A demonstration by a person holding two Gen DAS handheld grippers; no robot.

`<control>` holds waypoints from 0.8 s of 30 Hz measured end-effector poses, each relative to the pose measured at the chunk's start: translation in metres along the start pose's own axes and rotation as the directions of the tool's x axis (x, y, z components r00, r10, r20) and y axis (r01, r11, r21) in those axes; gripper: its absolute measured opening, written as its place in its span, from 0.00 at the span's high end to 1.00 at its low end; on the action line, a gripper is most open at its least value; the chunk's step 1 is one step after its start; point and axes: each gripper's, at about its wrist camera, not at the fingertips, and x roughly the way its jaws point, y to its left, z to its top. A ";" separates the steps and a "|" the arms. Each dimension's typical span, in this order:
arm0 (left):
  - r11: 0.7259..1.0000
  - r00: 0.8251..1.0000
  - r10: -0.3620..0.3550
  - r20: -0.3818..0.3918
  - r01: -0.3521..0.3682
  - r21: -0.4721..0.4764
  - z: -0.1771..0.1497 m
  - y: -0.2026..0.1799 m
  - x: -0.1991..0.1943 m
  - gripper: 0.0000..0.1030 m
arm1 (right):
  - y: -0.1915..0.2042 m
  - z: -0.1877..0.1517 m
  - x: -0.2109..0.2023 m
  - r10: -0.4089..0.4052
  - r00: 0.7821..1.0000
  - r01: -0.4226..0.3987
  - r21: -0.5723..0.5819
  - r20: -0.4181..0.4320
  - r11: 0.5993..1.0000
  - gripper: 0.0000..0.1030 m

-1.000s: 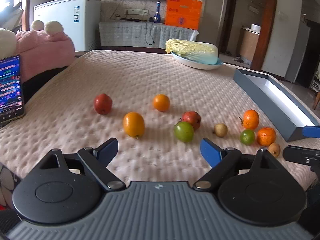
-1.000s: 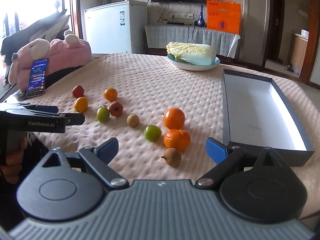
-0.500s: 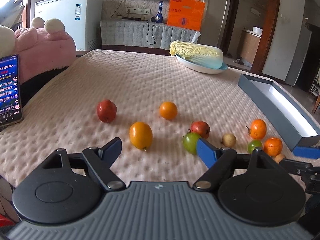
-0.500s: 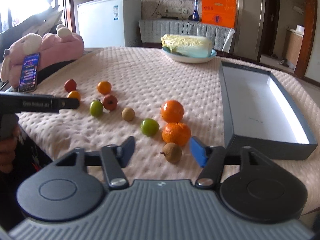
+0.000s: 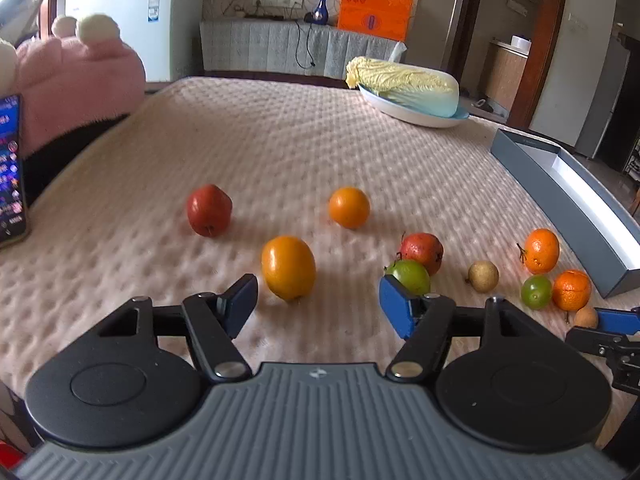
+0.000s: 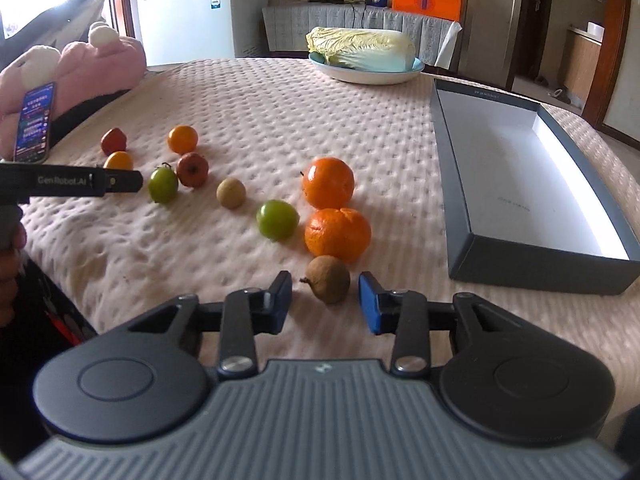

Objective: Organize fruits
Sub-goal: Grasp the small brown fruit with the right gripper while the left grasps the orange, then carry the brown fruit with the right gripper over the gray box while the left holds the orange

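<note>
Two grippers are being closed: the right gripper (image 6: 323, 300) around a brown fruit (image 6: 329, 279), not yet gripped, and the left gripper (image 5: 316, 302) near a yellow-orange fruit (image 5: 288, 267), ungripped, on the bedspread (image 6: 320, 120).

Fruits (image 6: 276, 219) lie left of the box (image 6: 540, 268) (cabbage (image 6: 362, 49) behind).

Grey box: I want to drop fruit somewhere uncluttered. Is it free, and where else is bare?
The grey box holds nothing. Bare cover lies between the cabbage plate and the fruit. Crowded: the tangerines beside it.
</note>
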 end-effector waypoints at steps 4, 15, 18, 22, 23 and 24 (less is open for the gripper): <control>1.000 1.000 0.014 0.018 -0.014 0.009 -0.001 -0.002 0.007 0.34 | 0.000 0.003 0.004 0.004 1.000 -0.004 0.005 -0.006 1.000 0.70; 1.000 0.999 0.017 0.030 -0.017 -0.013 0.003 0.000 0.010 0.66 | 0.003 0.003 0.005 0.002 1.000 -0.002 -0.022 -0.002 1.000 0.70; 1.000 0.999 0.019 0.028 -0.019 -0.012 0.004 -0.001 0.008 0.66 | 0.004 0.003 0.005 -0.001 1.000 0.001 -0.021 -0.001 1.000 0.70; 1.000 0.999 0.005 0.039 -0.005 -0.004 0.005 -0.006 0.000 0.67 | 0.005 0.005 0.004 0.010 1.000 -0.010 -0.012 0.004 1.000 0.70; 1.000 0.999 -0.004 0.039 0.004 0.004 0.004 -0.008 -0.003 0.67 | 0.006 0.005 0.004 0.012 1.000 -0.012 -0.014 0.004 1.000 0.70; 1.000 0.999 -0.011 0.036 0.010 0.013 0.003 -0.012 -0.004 0.66 | 0.007 0.005 0.004 0.012 1.000 -0.012 -0.018 0.002 1.000 0.70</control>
